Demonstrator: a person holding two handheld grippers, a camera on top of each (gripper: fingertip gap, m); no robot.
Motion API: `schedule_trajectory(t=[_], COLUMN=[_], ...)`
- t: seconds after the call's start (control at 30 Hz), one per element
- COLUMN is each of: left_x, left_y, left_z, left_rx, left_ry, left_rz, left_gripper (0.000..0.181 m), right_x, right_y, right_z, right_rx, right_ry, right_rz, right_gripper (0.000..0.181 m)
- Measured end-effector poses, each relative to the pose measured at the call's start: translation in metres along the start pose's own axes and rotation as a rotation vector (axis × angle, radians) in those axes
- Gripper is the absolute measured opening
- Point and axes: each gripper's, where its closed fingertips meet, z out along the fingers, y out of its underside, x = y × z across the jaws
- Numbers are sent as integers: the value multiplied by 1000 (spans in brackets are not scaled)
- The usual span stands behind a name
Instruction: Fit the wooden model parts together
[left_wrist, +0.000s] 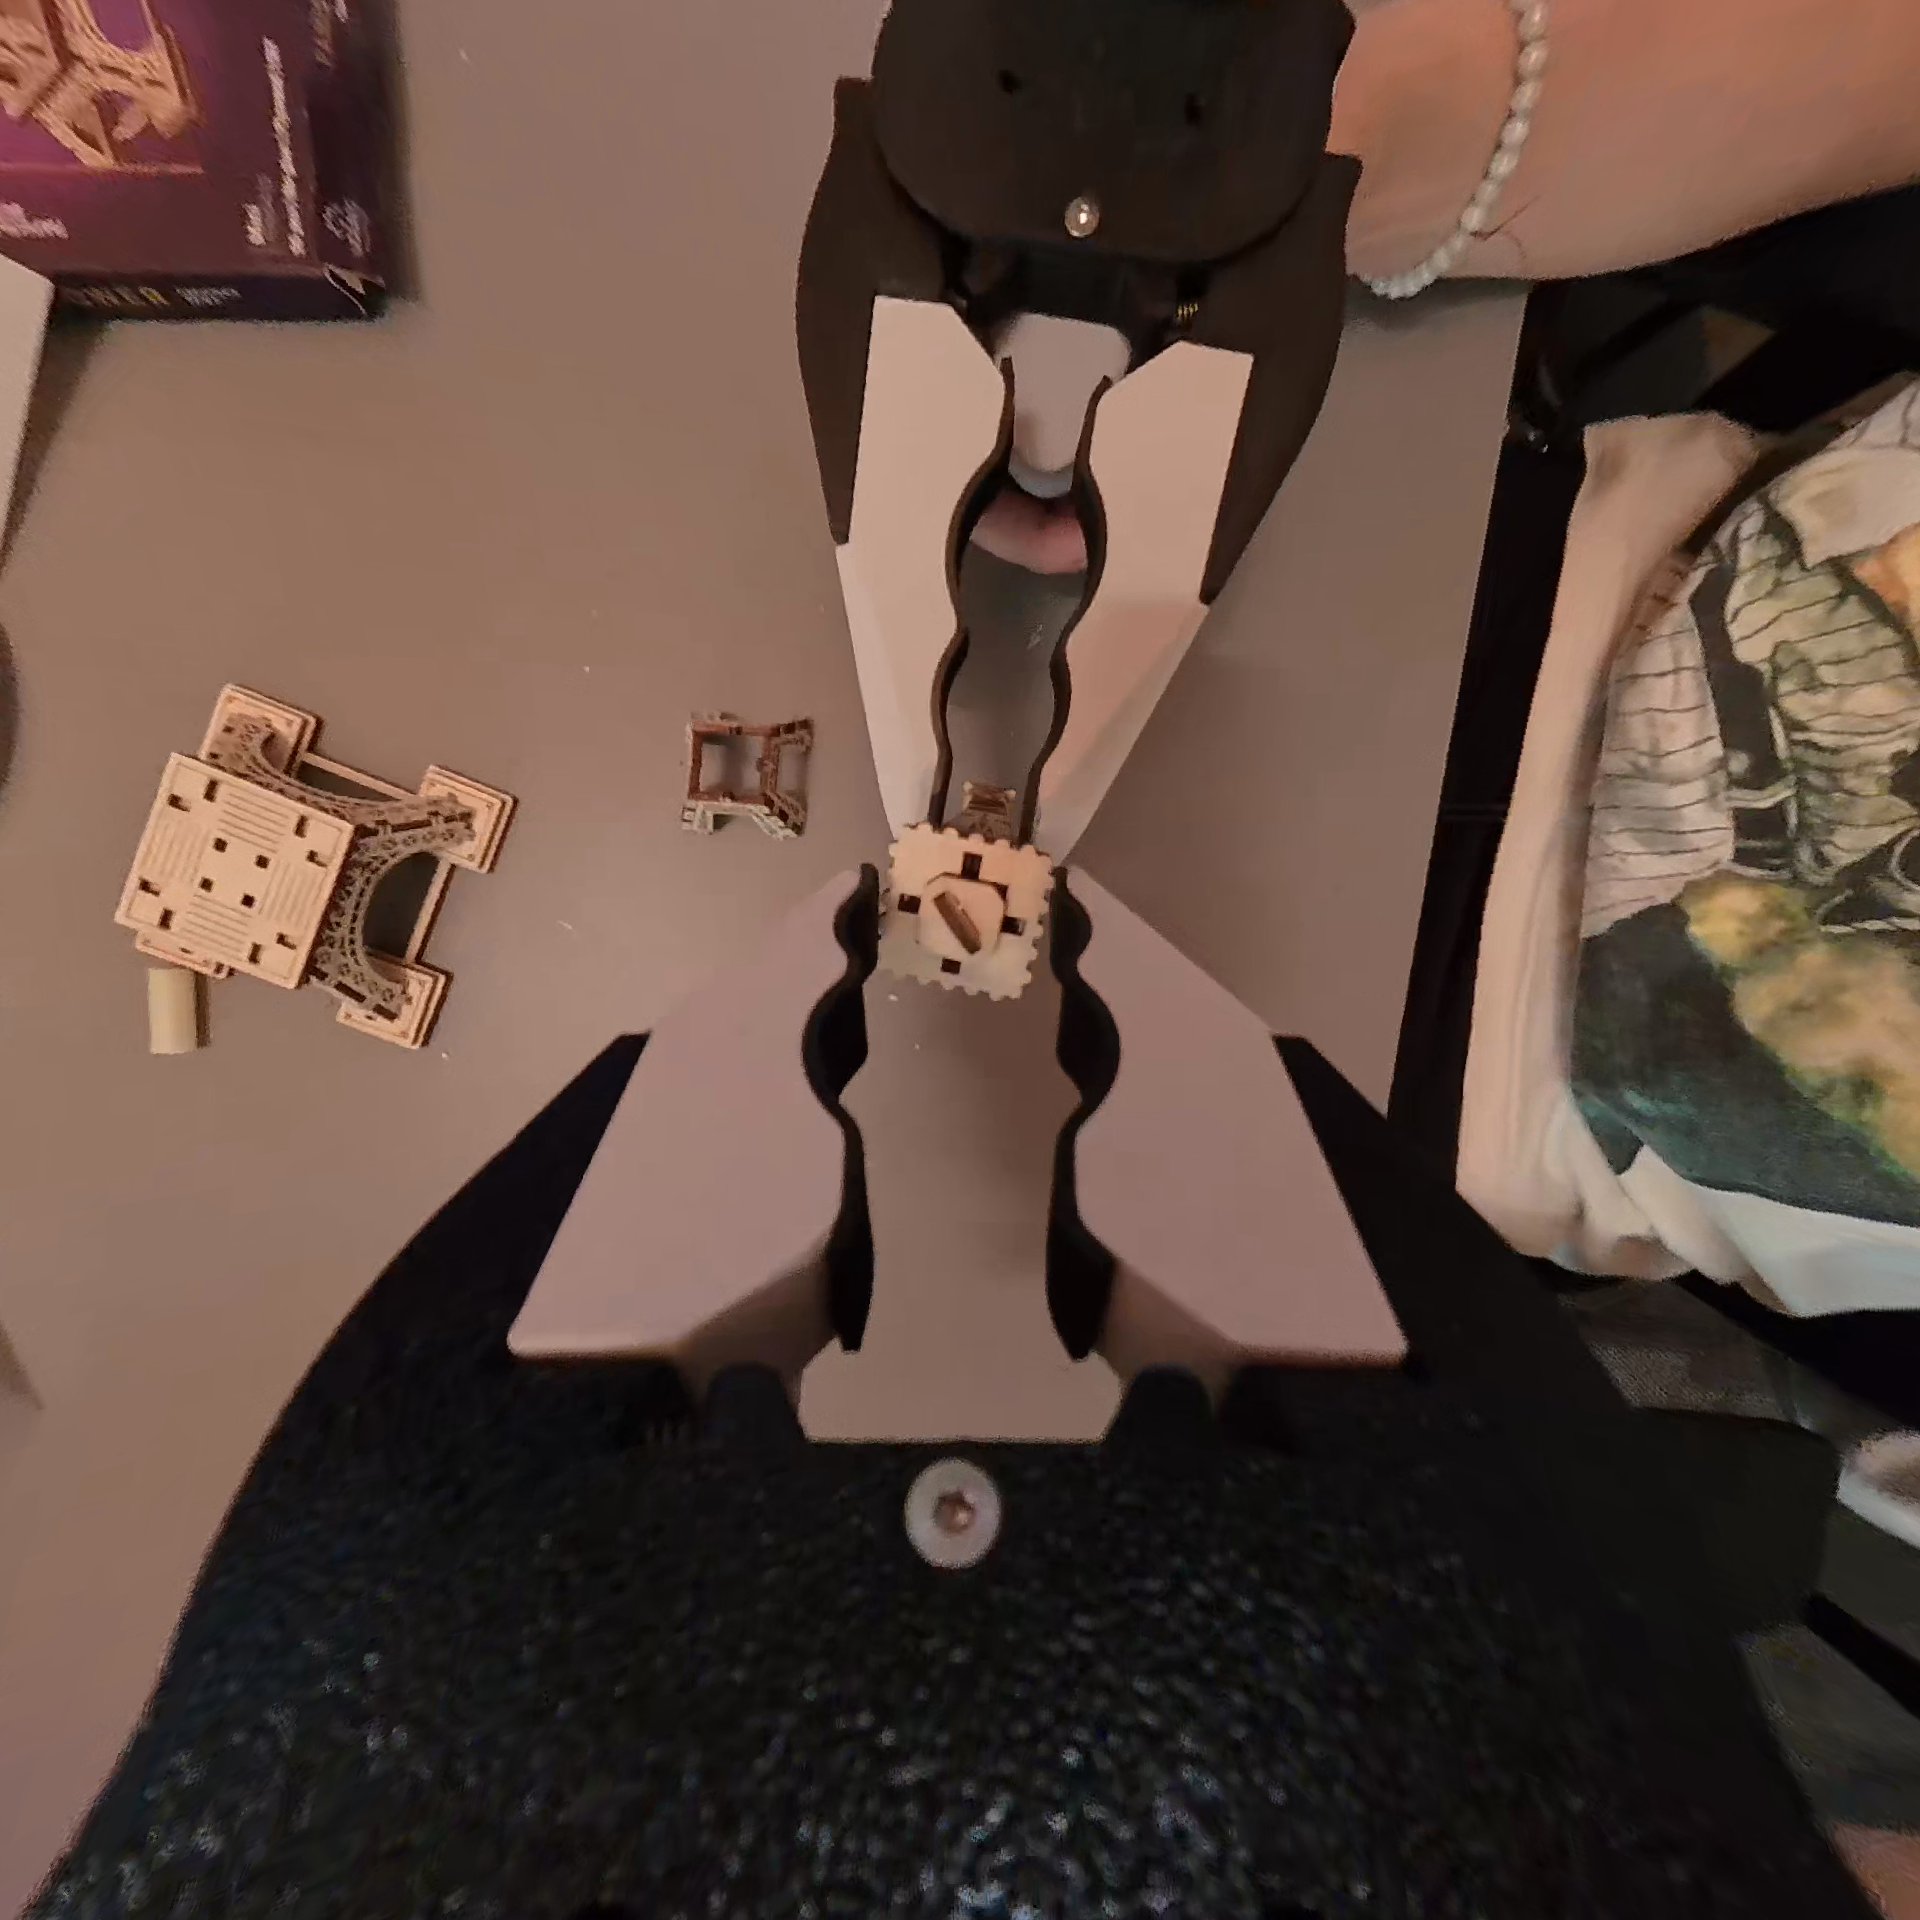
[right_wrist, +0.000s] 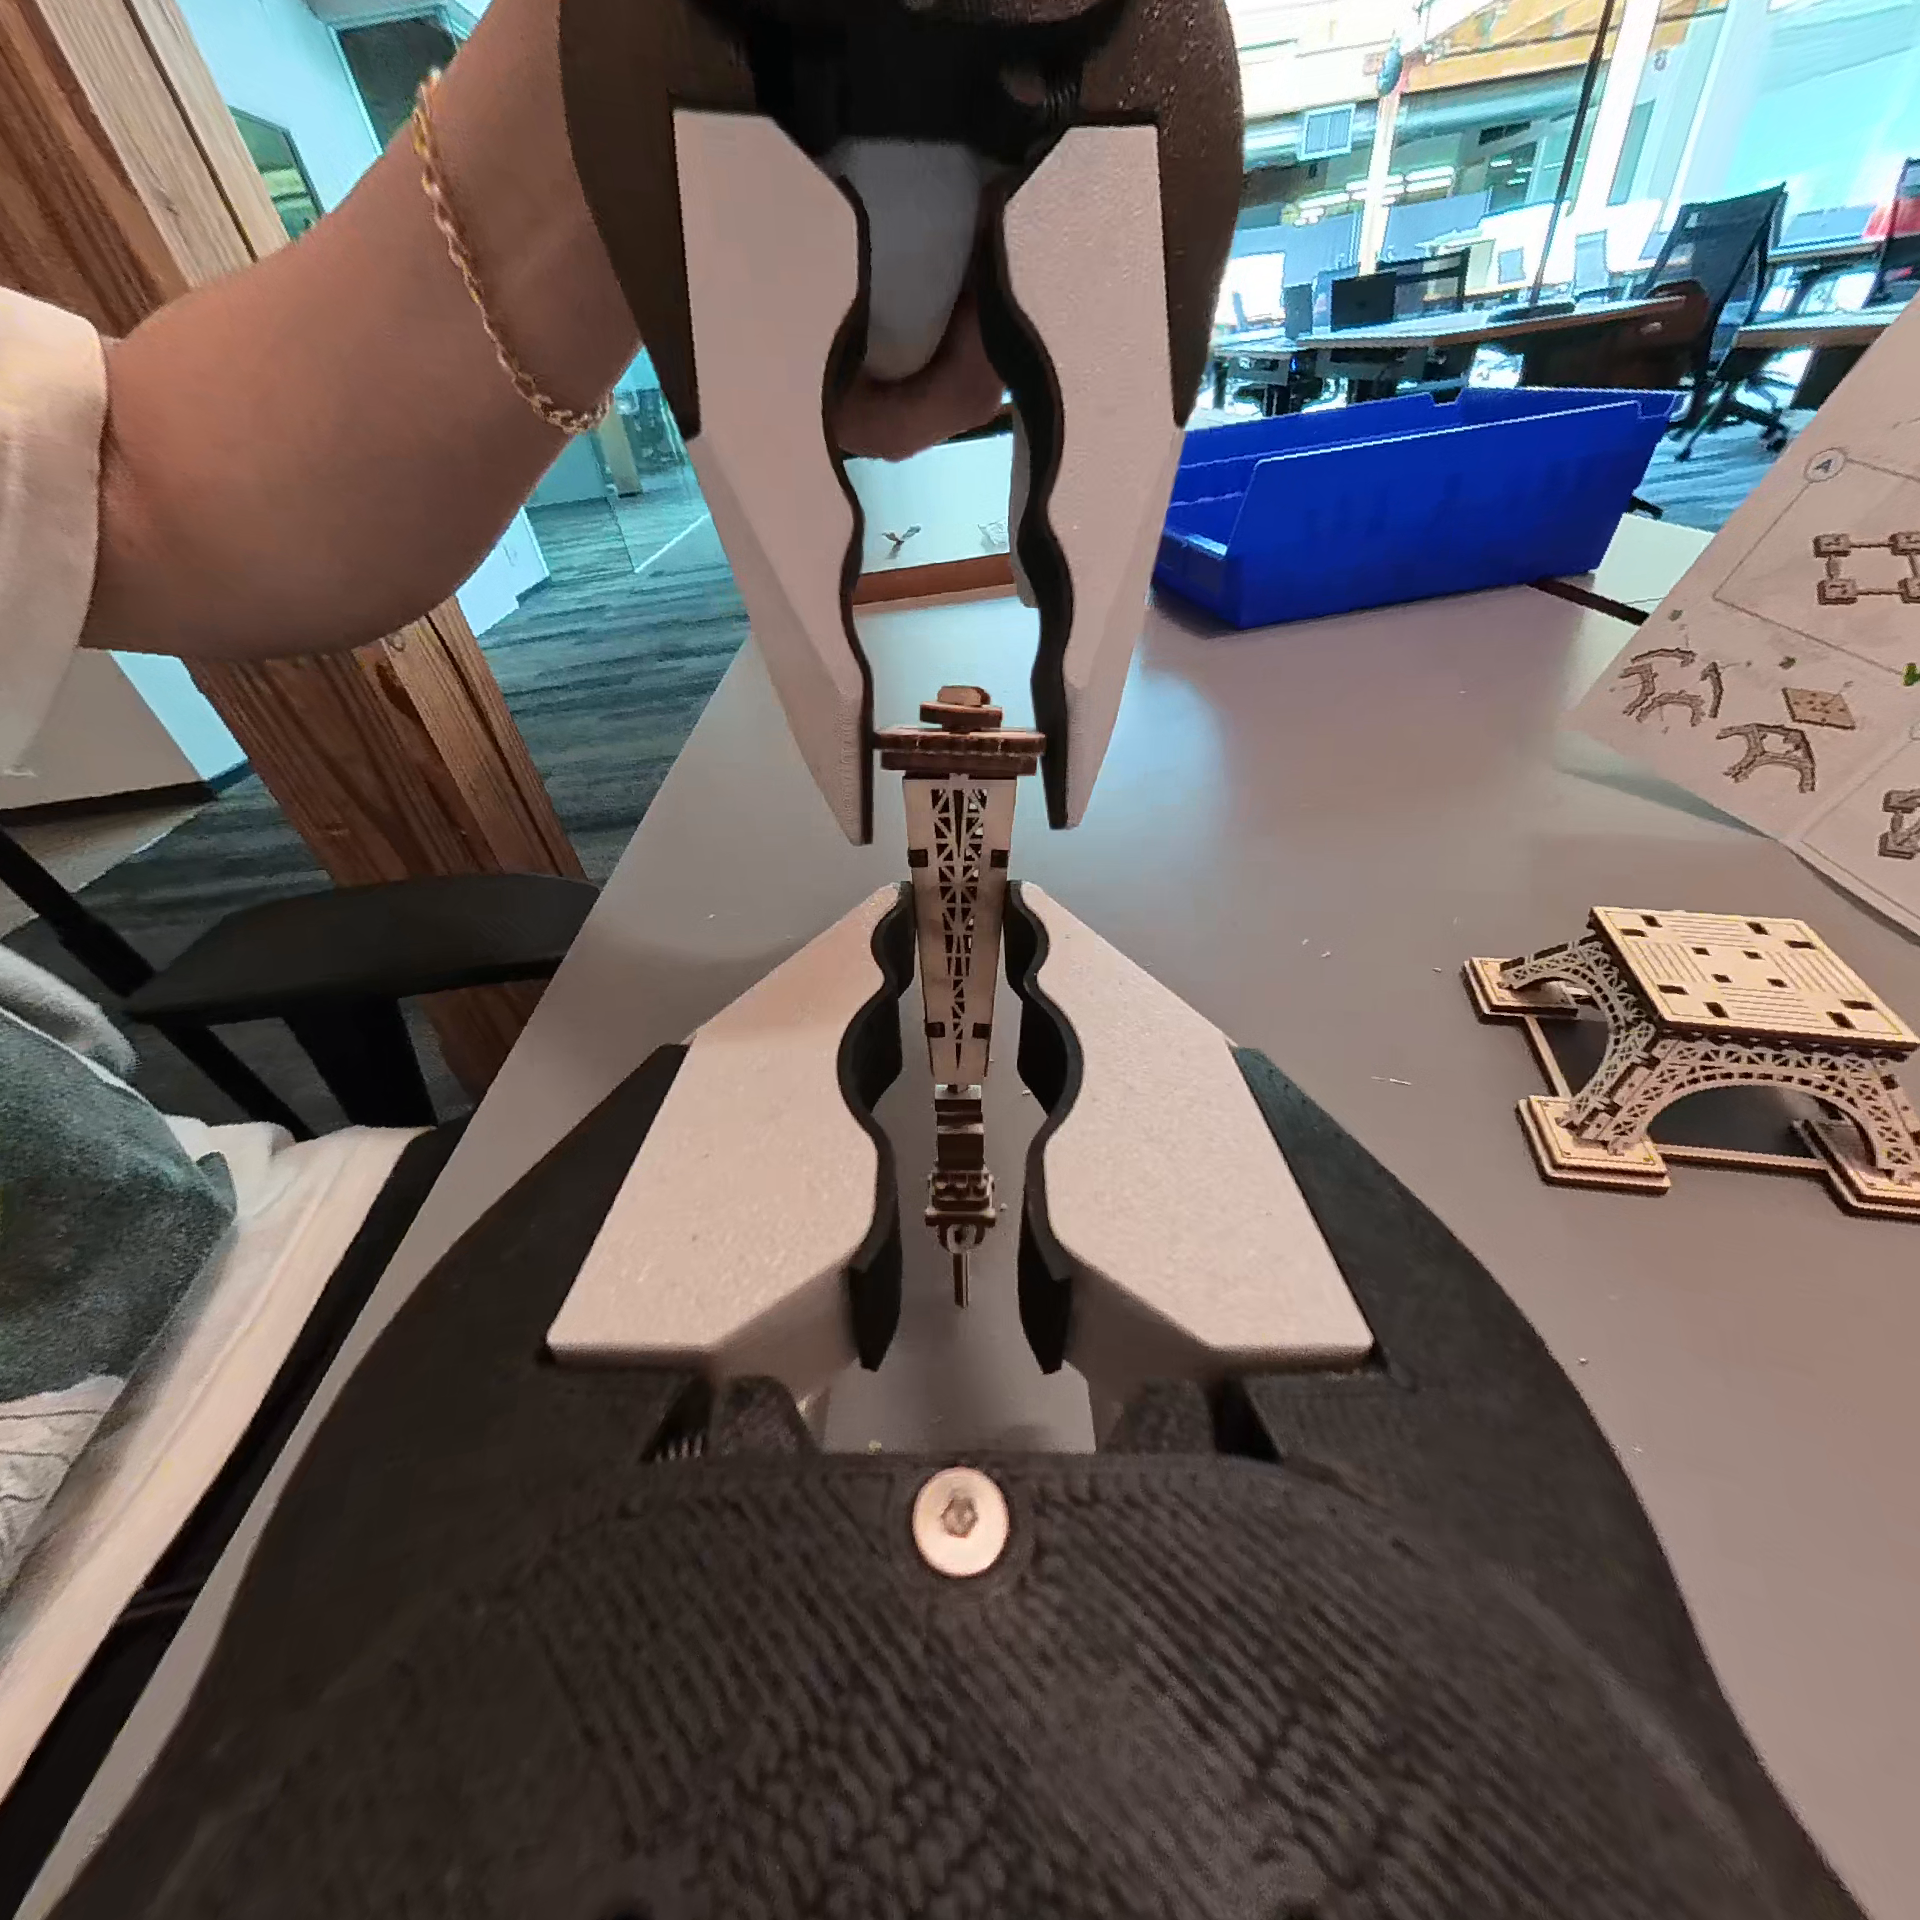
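Observation:
A slim wooden tower spire (right_wrist: 956, 987) with a square notched plate (left_wrist: 961, 925) on its wide end is held in the air between both grippers. My left gripper (left_wrist: 966, 902) is shut on the plate's edges; it shows from above in the right wrist view (right_wrist: 961, 821). My right gripper (right_wrist: 958, 914) is shut on the tapered lattice shaft, with the thin tip pointing back between its fingers. It enters from the top in the left wrist view (left_wrist: 982, 823). The arched tower base (left_wrist: 301, 862) stands on the grey table (left_wrist: 582, 520). A small middle section (left_wrist: 748, 774) lies beside it.
A purple box (left_wrist: 197, 145) lies at the far left corner. A small cream cylinder (left_wrist: 171, 1008) sits by the base. An instruction sheet (right_wrist: 1787, 665) and a blue bin (right_wrist: 1403, 499) lie on the table. The table edge and a black chair (right_wrist: 343, 956) are close by. Left and right tips are no more than a few centimetres apart. Left tips and right tips are each some 15 centimeters from the arched tower base (left_wrist: 301, 862). My right wrist view (right_wrist: 1685, 990) looks at it from another angle.

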Motion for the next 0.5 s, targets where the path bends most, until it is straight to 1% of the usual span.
schedule_trajectory(t=[0.07,0.1,0.13,0.17,0.23,0.3,0.4,0.5], left_x=[-1,-1,-2,-4,-7,-9,-5,-4], left_y=[-6,-8,-11,-13,-18,-21,-23,-19], left_z=[-4,-8,-14,-20,-36,-50,-66,-77], left_rx=[54,87,128,177,294,405,544,621], left_ry=[-8,-12,-14,-19,-38,-54,-74,-123], left_rz=[-9,-16,-24,-31,-45,-38,-25,-24], left_gripper=[30,30,30,30,30,30,30,30], right_x=[0,1,5,9,13,12,8,6], right_y=[-3,-5,-5,-4,2,-1,-17,-22], right_z=[-3,-6,-9,-13,-19,-25,-30,-31], right_rx=[27,41,43,28,-13,7,107,137], right_ry=[5,13,33,55,68,60,44,28], right_rz=[0,-7,-19,-31,-43,-51,-25,-5], right_gripper=[15,19,34,46,59,55,33,27])
